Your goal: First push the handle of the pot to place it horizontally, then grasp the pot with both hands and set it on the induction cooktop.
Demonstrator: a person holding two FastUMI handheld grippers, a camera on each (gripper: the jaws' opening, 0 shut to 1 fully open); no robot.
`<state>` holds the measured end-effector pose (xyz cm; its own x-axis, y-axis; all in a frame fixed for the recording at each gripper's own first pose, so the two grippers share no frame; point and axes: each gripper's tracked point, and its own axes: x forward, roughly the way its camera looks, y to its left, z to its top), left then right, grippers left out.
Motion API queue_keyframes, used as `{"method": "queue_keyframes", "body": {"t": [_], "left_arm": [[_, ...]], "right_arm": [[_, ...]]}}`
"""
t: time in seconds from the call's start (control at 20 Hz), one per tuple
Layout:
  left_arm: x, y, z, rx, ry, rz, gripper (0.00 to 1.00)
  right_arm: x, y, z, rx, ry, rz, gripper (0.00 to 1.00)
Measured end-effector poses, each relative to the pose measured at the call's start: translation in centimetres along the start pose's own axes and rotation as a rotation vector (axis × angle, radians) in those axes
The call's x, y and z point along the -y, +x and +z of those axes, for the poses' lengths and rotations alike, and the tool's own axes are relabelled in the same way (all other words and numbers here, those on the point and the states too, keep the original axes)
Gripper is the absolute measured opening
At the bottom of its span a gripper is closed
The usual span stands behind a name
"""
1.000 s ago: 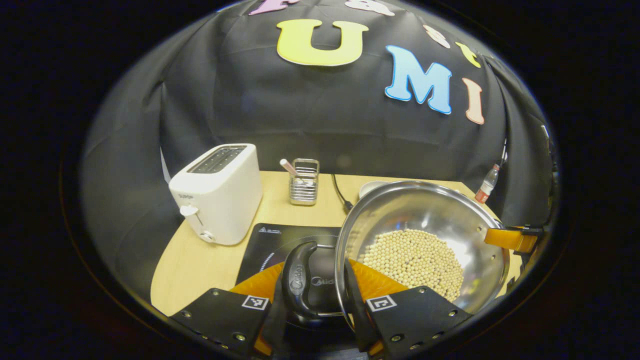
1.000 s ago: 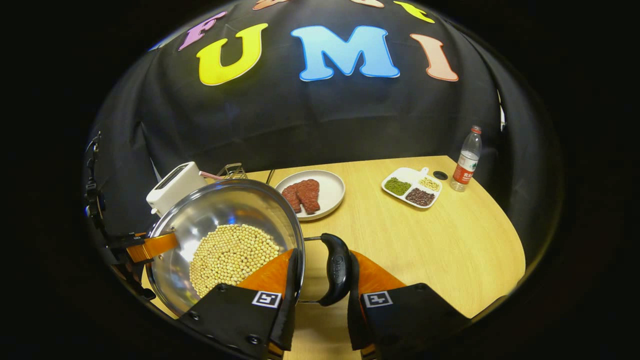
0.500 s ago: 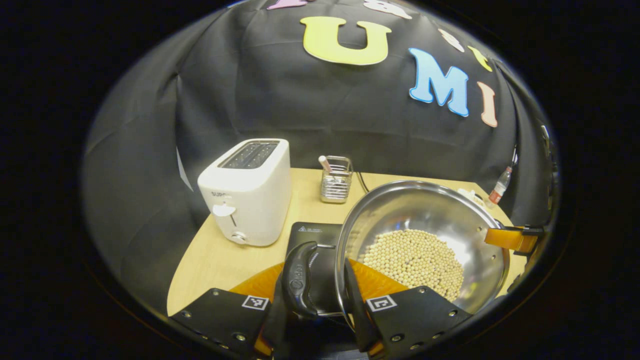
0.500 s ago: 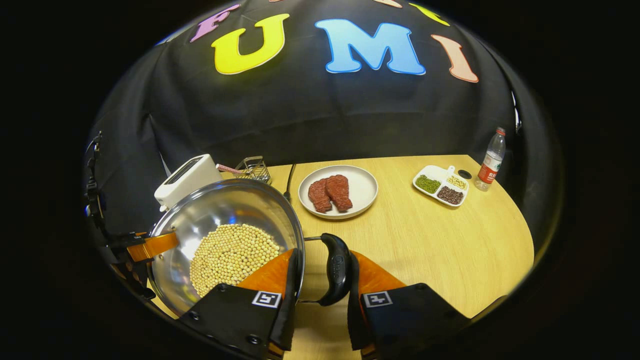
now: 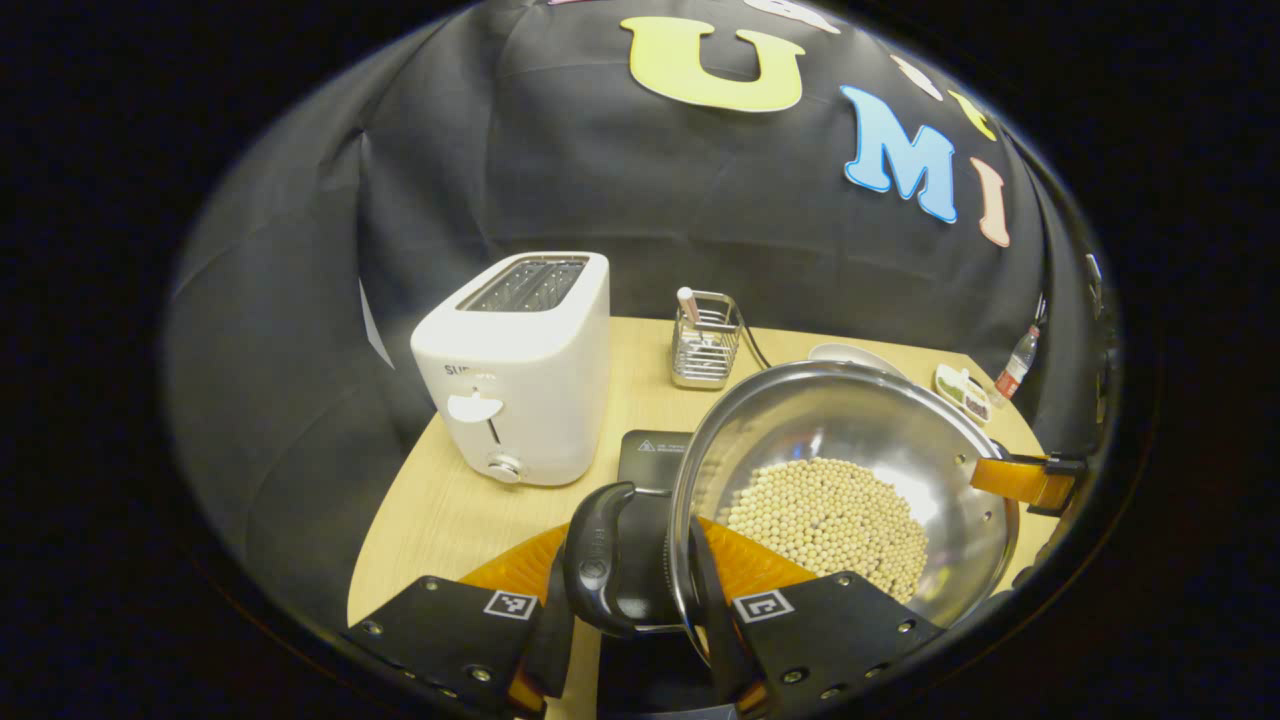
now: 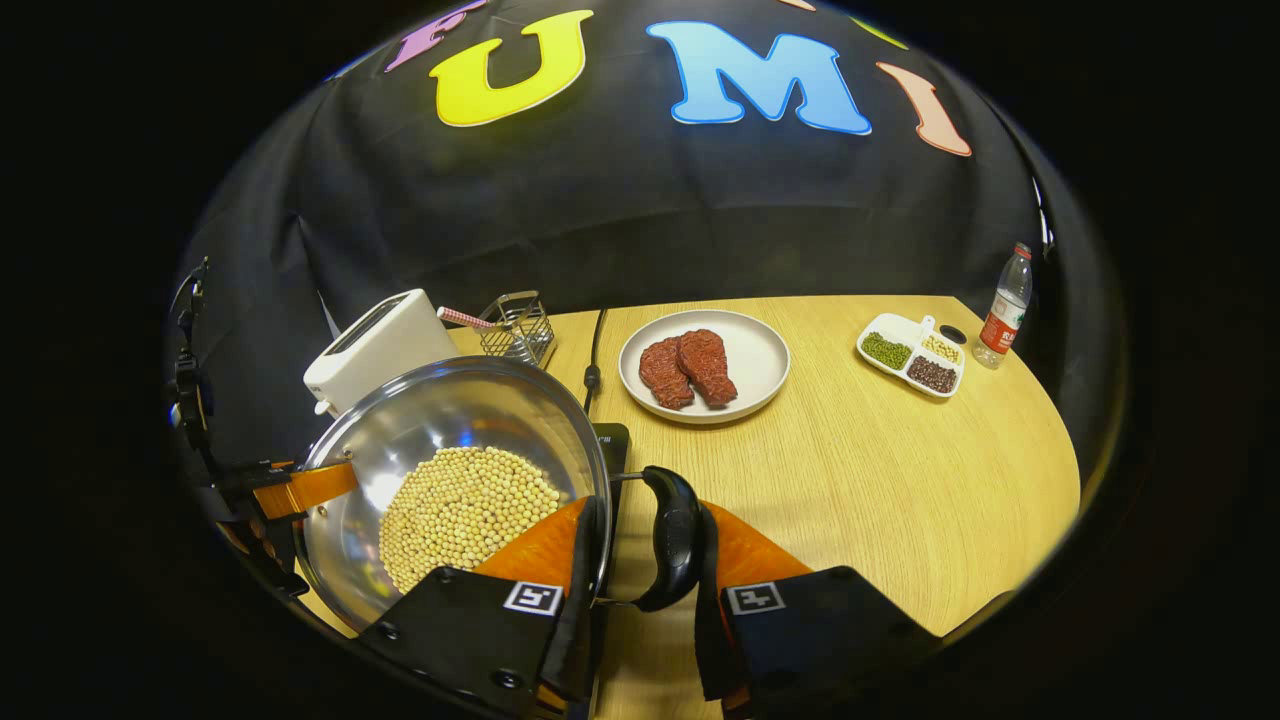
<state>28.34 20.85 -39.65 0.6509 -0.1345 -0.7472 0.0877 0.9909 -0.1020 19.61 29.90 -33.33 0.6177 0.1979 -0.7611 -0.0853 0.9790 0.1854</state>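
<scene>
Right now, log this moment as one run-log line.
phase: carry to cooktop | pot: lifted, soybeans inside | left gripper: shut on pot handle | right gripper: shut on other handle | induction cooktop: under pot, beside toaster

I'm looking across a light wooden surface with a rounded edge point(image 6: 900, 480) — pale grain, evenly lit from above, with a soft sheen and few shadows. Behind it hangs the booth's wall of creased black cloth point(image 6: 640, 210), which curves around the back and both sides. From the left gripper view the same black cloth point(image 5: 480, 180) falls past the surface's far edge into darkness.
</scene>
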Motion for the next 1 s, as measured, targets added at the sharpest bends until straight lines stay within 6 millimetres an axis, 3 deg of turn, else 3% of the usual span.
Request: {"method": "queue_keyframes", "body": {"t": [0.25,0.5,0.55,0.6,0.65,0.7,0.8,0.85,1.0], "left_arm": [[-0.5,0.5,-0.6,-0.007,-0.007,-0.005,0.53],[-0.9,0.3,-0.7,0.009,0.020,0.033,0.62],[-1.1,0.1,-0.6,0.021,0.041,0.046,0.65],[-1.2,0.0,-0.3,0.035,0.059,0.064,0.59],[-1.1,-0.2,0.2,0.054,0.068,0.070,0.75],[-1.1,-0.3,0.6,0.071,0.067,0.075,0.73],[-1.3,-0.9,1.5,0.105,0.062,0.096,0.74],[-1.5,-1.4,1.8,0.122,0.060,0.107,0.71],[-1.6,-3.3,3.4,0.186,0.053,0.141,0.73]], "right_arm": [[-0.4,0.5,-0.1,-0.001,0.005,-0.003,0.42],[-0.7,0.6,-0.2,0.003,0.003,0.009,0.47],[-0.9,0.6,0.1,0.013,-0.004,0.019,0.53],[-0.8,0.4,0.4,0.029,-0.012,0.018,0.59],[-0.9,0.2,0.9,0.048,-0.015,0.029,0.63],[-1.1,0.0,1.2,0.067,-0.018,0.029,0.68],[-0.7,-0.6,1.7,0.093,-0.031,0.018,0.94],[-0.6,-0.9,2.0,0.103,-0.040,0.017,0.98],[-0.2,-2.6,3.1,0.157,-0.069,0.011,0.98]]}}
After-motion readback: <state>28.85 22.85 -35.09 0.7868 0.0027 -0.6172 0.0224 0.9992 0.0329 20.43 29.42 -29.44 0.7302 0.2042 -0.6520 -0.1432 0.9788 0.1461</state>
